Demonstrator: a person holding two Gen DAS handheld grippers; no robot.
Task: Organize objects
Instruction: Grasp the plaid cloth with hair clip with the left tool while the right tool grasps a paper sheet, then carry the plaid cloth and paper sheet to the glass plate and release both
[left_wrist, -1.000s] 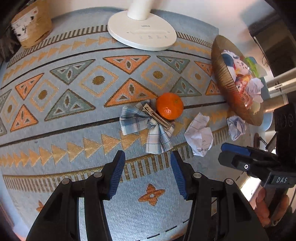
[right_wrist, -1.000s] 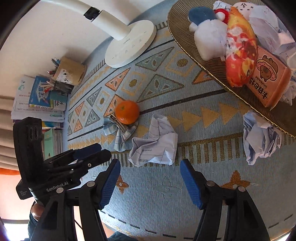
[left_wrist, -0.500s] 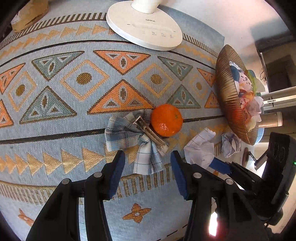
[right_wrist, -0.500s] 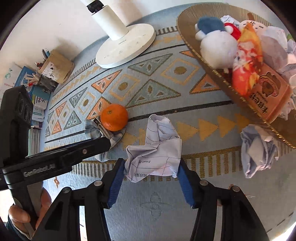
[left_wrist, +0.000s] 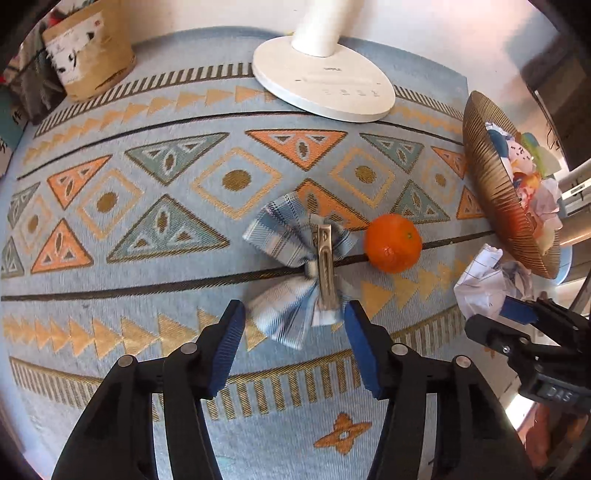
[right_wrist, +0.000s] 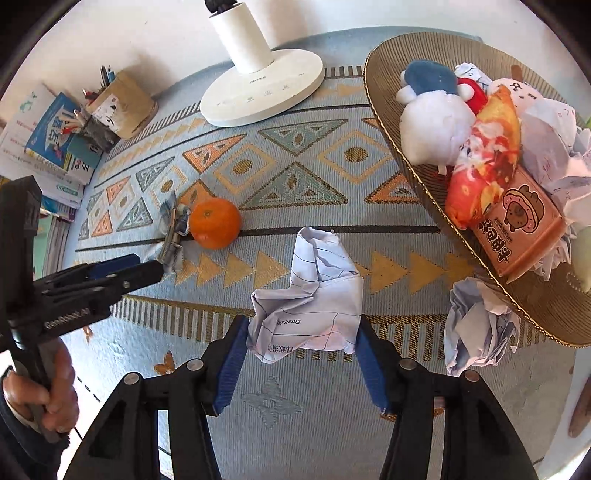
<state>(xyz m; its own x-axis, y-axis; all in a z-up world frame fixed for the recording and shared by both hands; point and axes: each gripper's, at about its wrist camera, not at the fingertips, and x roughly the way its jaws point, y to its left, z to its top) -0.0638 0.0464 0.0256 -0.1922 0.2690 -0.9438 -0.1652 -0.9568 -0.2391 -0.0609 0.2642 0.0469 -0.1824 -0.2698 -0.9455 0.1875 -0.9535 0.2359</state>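
Surface: patterned blue woven mat (left_wrist: 147, 258) with orange and teal triangles, laid against a white wall; it carries everything listed.
Lamp base: white disc (right_wrist: 262, 94) with its column, at the mat's far edge.
Tray: ribbed brown oval tray (right_wrist: 384, 122), the apparent collection point; already heaped with a plush toy (right_wrist: 432, 114), snack packets and paper balls.
Right gripper: (right_wrist: 301, 356) jaws wide apart, one blue pad on each side of the crumpled lined paper (right_wrist: 312, 295) and at or very near its edges; no squeeze visible. Placed so, probably, to close and carry the paper to the tray.
Left gripper: (left_wrist: 293, 332) jaws wide apart, holding nothing, the plaid hair bow (left_wrist: 295, 258) lying between and just beyond the tips, clip side up. Probably lined up to take it next.
Second paper ball: (right_wrist: 476, 328) against the tray's near rim, on the mat.
Mandarin: (left_wrist: 393, 243) loose, just beside the bow.
Pen holder: brown box (right_wrist: 118, 105), far corner, beside books.
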